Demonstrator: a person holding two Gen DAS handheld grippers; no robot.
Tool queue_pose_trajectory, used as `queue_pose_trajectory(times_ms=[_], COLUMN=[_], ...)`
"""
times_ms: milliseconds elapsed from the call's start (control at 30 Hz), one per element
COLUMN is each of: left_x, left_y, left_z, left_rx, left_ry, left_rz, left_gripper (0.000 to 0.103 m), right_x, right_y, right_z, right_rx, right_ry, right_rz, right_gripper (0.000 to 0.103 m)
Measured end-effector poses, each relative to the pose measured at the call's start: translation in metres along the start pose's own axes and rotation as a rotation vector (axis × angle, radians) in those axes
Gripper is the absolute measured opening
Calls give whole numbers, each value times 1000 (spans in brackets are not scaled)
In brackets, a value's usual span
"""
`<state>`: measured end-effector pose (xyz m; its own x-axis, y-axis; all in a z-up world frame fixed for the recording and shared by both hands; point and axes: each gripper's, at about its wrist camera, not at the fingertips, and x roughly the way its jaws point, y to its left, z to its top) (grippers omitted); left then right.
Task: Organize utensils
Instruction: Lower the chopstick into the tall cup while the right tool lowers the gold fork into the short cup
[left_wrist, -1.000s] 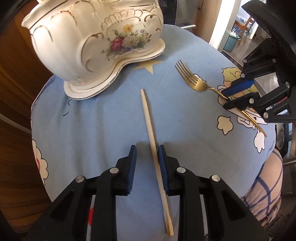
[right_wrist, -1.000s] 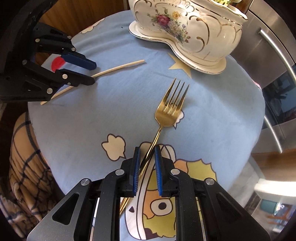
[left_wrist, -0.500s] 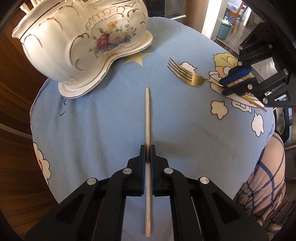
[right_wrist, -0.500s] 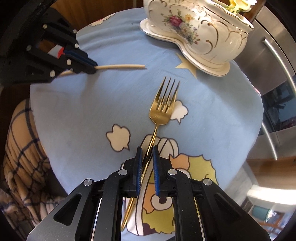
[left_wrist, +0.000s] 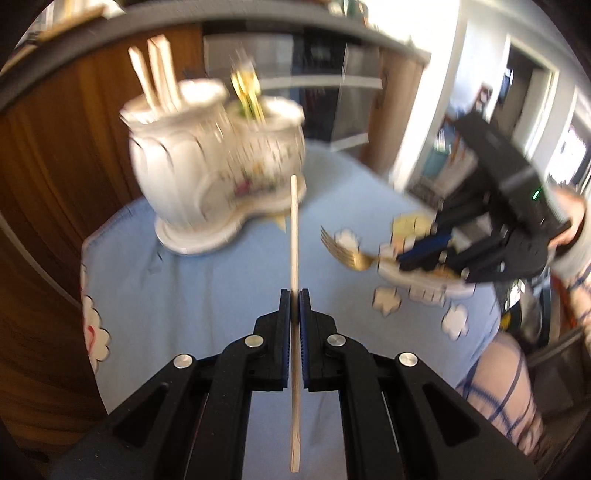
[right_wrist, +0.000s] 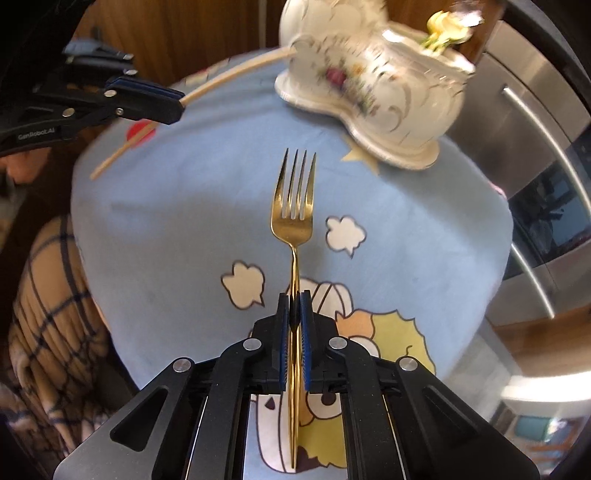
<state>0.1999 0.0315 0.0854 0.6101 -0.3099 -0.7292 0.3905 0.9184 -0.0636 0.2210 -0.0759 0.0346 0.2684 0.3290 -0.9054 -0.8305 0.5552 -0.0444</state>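
**Both tools loaded, carry to holder**

Left gripper (left_wrist: 294, 295) is clenched on the chopstick (left_wrist: 294, 229), gripped around mid-length, tip pointing to 12 o'clock toward the holder (left_wrist: 218, 177). The left view is blurred. Judging by the right view, the chopstick looks clear of the counter (left_wrist: 192, 295).

Right gripper (right_wrist: 294, 299) has its fingers (right_wrist: 283, 332) clamped on the fork (right_wrist: 294, 206) by the handle, tines at 12 o'clock. Whether the fork is off the cloth I can't tell.

The holder sits at 11 o'clock in the left view and 1 o'clock in the right. It has two wells: the left well holds pale sticks (left_wrist: 155, 77), the right well holds gold cutlery (left_wrist: 248, 92).

How to do it well, my read:
- Sort by type: chopstick to the stick well, fork to the gold well.
- Tip each piece closer to vertical above the rim before lowering. Coming in slanted risks hitting the rim or the pieces already inside.
- Go one hand at a time; the wells are side by side and the grippers may collide.
- Both grips are thin and the long ends can pivot, so move slowly and keep them clamped.
- Release only once the end is well inside the well.
- The ceramic holder may tip if knocked.
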Motion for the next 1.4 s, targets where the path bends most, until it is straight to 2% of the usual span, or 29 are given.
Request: queue_pose_trajectory(times_ms=[133, 267, 533, 767, 1033, 1400], left_x=[-28, -51, -63, -60, -58, -65], left_y=[11, 13, 14, 20, 28, 54], left_z=[6, 12, 12, 17, 38, 73], left_rx=[-62, -105, -158, -255, -299, -343], left_ry=[-144, -266, -383, -493, -626, -813], left_rz=[31, 55, 89, 81, 101, 161], left_gripper=[4, 4, 4, 4, 4, 4], right_x=[-15, -36, -64, -77, -94, -129], right_y=[-12, -19, -22, -28, -37, -66], right_z=[-7, -15, -24, -20, 2, 50], right_rx=[50, 109, 187, 245, 283, 422], right_ry=[-85, -209, -416, -549, -682, -982], right_rz=[1, 14, 34, 52, 53, 15], right_gripper=[7, 7, 7, 7, 7, 7])
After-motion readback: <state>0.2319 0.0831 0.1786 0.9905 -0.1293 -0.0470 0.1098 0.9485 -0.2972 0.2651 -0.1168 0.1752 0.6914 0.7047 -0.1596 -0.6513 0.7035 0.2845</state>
